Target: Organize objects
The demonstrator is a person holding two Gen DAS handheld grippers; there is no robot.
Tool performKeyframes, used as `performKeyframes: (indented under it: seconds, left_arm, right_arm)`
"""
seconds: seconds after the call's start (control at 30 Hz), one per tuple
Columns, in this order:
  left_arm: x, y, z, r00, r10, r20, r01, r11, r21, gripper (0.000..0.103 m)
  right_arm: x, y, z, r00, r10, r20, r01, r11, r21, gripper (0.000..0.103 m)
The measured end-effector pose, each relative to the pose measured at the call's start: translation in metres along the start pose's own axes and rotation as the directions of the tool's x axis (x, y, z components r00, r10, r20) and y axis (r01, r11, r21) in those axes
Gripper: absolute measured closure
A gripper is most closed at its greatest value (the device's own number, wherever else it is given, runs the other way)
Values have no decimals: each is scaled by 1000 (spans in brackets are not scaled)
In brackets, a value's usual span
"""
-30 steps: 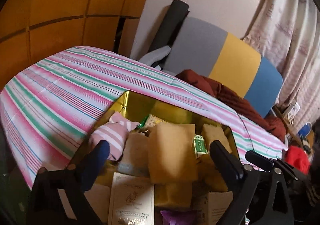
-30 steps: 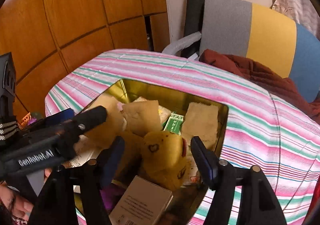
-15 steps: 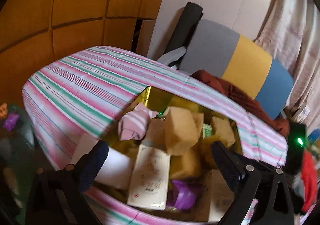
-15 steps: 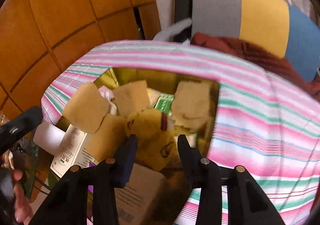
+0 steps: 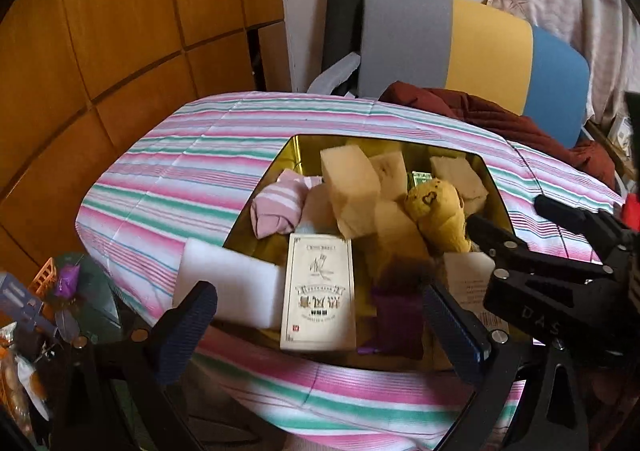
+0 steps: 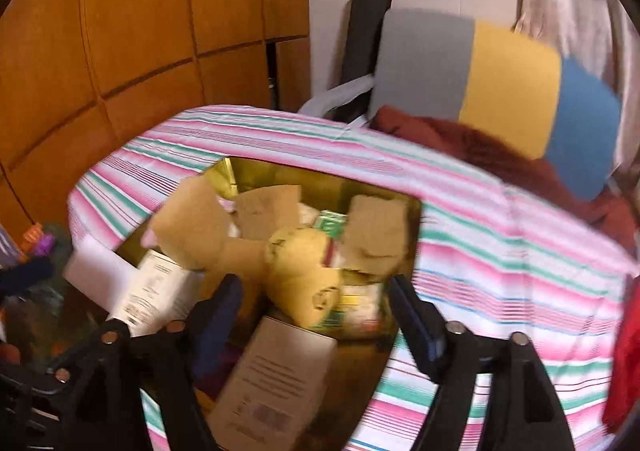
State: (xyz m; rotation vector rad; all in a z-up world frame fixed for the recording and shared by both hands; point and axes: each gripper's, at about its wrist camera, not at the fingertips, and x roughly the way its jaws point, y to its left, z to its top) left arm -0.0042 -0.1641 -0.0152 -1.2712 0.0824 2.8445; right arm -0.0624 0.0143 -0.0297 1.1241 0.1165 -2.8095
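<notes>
Striped cloth [image 5: 180, 179] covers the table carrying a gold tin [image 5: 298, 149] crammed with sponges, boxes and a yellow plush toy [image 6: 304, 271]. Right gripper [image 6: 316, 315], jaws just reopened, straddles the toy untouched; left gripper [image 5: 320, 315] gapes empty.

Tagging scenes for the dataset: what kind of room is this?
Probably a lived-in home room: wooden wall panels, a curtain, a striped cloth over the table, and a chair draped with clothing.

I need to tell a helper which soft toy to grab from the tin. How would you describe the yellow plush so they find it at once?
On the striped tablecloth sits an open gold tin full of foam blocks and boxes. Toward its right side lies the yellow plush toy, leaning on the tan foam blocks. It is the only fuzzy yellow item, with a small dark heart outline stitched on it.
</notes>
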Motion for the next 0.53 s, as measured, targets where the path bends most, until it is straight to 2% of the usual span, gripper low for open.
performKeyframes:
  seconds: [0.1,0.23,0.43,0.53]
  left_arm:
    - [-2,0,-3,1000,31,0,-31,999,-11,0]
    - [-12,-4,-6,995,85,47,-86,996,7,0]
    - [-22,-3,-8,992,100,72,-100,995,-10,0]
    - [-19,-2,-8,996,73,49,-73,997,-11,0]
  right_arm:
    - [-5,-3,-4,999,-42,14,42,999,8,21]
    - [-2,-5,-9,998,-64,-11,64,998,18,21]
    - [-3,-3,-11,999,-44,-14,45,998,34,21]
    - [-4,-1,-9,999,-39,-10,39,999,35,21]
